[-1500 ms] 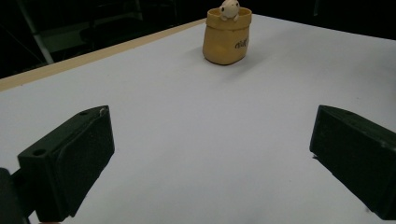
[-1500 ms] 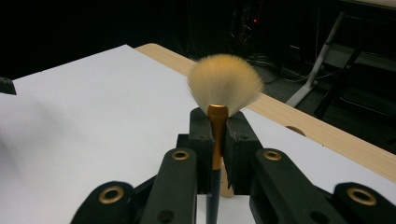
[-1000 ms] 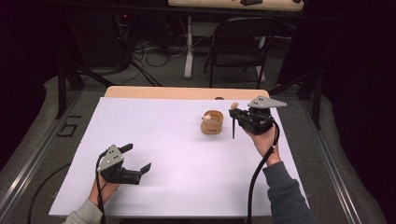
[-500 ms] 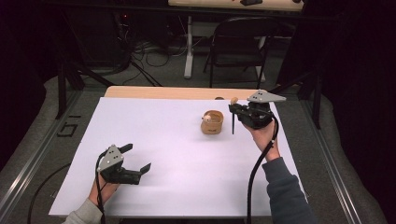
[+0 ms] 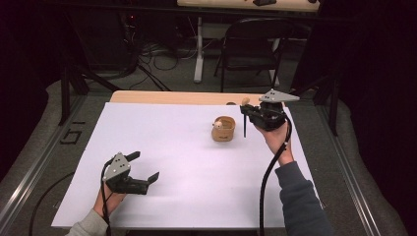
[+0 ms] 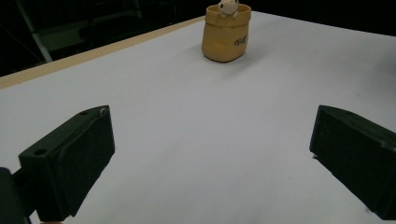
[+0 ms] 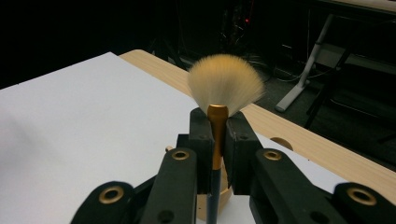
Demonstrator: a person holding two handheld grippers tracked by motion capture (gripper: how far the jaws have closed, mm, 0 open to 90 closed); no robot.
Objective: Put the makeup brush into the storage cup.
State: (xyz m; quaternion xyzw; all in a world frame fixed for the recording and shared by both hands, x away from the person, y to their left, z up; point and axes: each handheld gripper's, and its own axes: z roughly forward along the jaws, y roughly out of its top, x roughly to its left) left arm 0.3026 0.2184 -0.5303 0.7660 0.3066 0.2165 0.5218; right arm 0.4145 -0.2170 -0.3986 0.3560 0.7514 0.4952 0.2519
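Room on the bench (image 5: 187, 162) is plentiful: we see its white sheet bare from the near edge up to a small tan holder (image 5: 223, 129), which stands toward the far right, well clear of the wooden strip along the far edge. Our left gripper (image 5: 145, 167) sits low near the near-left corner, jaws spread wide with nothing between them, well apart from the holder and from the right hand. Our right gripper (image 5: 244, 112) is held up just right of the holder, near the bench's right edge, its jaws clamped on a brush (image 5: 245, 123) whose dark handle hangs down toward the sheet.

From above, the brush is only a thin dark line with a pale tip. The right gripper view makes it plain: a fan brush (image 7: 219, 93) with pale bristles spread above a gold ferrule, the two jaws pressed on either side of the ferrule, and the holder's rim just behind and below them. The left gripper view gives the holder (image 6: 225, 33) from the side, upright, with dark lettering on its wall and a small pale figure (image 6: 228, 6) at its rim, and open white sheet between both black jaws.
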